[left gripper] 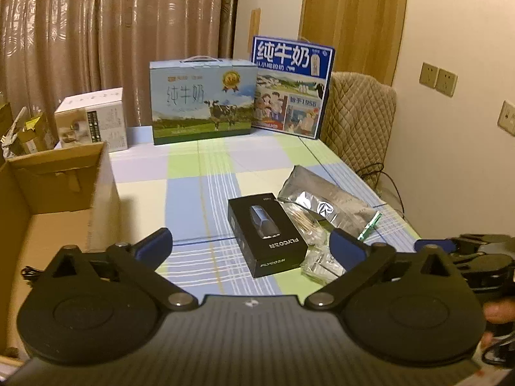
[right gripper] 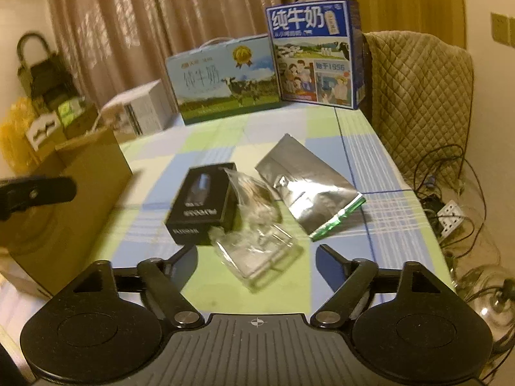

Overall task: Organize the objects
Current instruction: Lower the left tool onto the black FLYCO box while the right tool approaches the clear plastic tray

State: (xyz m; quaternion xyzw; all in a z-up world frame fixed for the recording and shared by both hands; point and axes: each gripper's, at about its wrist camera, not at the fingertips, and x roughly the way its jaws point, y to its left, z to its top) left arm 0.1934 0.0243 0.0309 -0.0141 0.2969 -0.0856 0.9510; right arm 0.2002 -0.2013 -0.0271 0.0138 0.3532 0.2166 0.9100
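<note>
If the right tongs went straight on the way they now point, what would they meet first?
Probably the crumpled clear plastic bag, which lies directly ahead between the open right tongs; the black rectangular box sits slightly left of that line. Depth is uncertain.

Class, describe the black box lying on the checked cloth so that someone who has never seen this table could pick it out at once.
Start at the two tall milk cartons at the far edge of the checked tablecloth and come toward the near edge. The black box lies flat beside a clear bag of cotton swabs and a silver foil pouch. It alone is rigid, black and printed with a shaver.
</note>
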